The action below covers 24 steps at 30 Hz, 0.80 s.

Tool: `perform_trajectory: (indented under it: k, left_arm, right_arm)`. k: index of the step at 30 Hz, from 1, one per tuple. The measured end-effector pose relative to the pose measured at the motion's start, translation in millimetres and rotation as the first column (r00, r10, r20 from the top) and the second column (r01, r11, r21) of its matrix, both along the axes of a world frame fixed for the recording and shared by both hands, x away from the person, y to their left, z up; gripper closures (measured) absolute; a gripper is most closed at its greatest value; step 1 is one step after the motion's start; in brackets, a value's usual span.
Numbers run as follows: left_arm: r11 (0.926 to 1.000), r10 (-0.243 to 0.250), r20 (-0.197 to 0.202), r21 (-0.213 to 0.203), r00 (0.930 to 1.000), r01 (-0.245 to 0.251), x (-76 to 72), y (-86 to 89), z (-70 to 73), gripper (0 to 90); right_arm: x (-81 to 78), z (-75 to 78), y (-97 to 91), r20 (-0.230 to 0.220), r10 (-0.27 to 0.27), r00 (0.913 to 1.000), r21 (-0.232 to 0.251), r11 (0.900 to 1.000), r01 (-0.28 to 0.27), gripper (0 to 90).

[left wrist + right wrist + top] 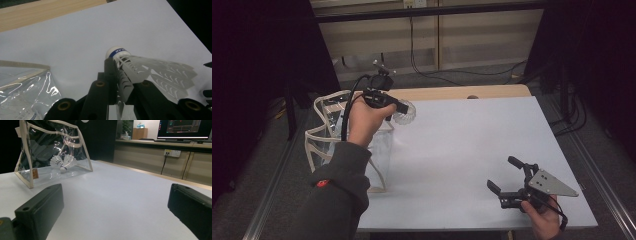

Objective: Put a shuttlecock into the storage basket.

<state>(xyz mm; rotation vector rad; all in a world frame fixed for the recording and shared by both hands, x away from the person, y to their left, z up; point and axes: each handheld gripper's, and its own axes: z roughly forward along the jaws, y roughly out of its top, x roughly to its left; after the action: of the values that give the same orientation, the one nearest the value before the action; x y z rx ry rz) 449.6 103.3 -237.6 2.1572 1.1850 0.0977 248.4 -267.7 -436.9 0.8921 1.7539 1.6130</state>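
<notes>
- White tabletop (462,150) is lying under both of my grippers, with a wooden strip along its far edge and a monitor (185,128) glowing on a desk behind.
- I am reading part of a word, "EAK", on the blue band round the shuttlecock (150,72) cork.
- My left gripper (401,107) is pinching that shuttlecock by its white skirt, just beside the clear bag (319,145), above the table.
- That bag is standing at the table's left edge, holding two more shuttlecocks (63,162).
- My right gripper (502,175) is resting near the front right corner, jaws spread wide, nothing between them.
</notes>
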Motion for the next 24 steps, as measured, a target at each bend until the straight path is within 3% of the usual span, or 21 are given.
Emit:
perform_trajectory:
  k: [24]
  left_arm:
    - [0.9998,0.016,0.006,-0.009,0.9998,-0.016,0.2,10.3,10.9,85.5]
  right_arm:
    - [-0.4,0.5,-0.2,0.004,-0.002,1.0000,-0.002,1.0000,0.002,0.4]
